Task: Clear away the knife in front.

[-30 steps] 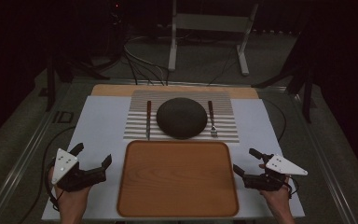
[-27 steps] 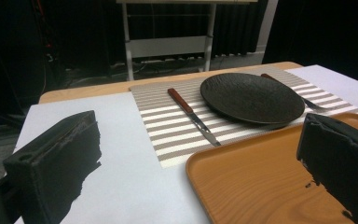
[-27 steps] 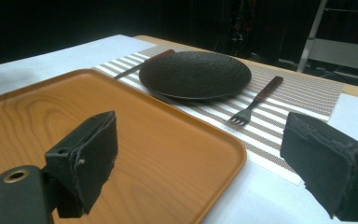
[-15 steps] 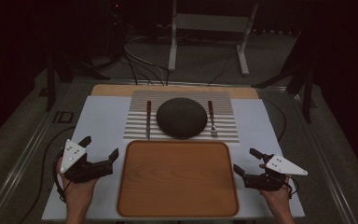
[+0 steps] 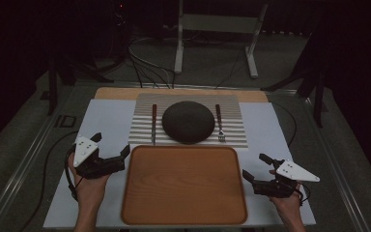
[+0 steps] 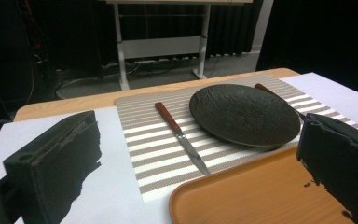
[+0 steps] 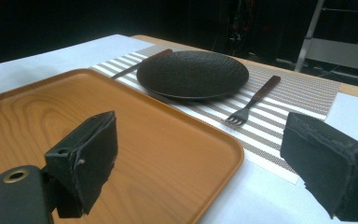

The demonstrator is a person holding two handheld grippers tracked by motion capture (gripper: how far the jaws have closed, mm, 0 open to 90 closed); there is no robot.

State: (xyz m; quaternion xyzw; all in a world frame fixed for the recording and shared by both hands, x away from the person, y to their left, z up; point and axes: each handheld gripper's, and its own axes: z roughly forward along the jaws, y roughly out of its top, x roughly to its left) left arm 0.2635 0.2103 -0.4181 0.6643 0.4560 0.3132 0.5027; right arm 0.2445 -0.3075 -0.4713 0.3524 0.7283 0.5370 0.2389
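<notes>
Both grippers [image 5: 110,151] [image 5: 254,167] gape beside tray [image 5: 183,212] edges; nothing between.

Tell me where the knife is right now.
In the high view the knife lies on the striped placemat, just left of the dark plate and beyond the wooden tray, ahead of the left gripper.
</notes>
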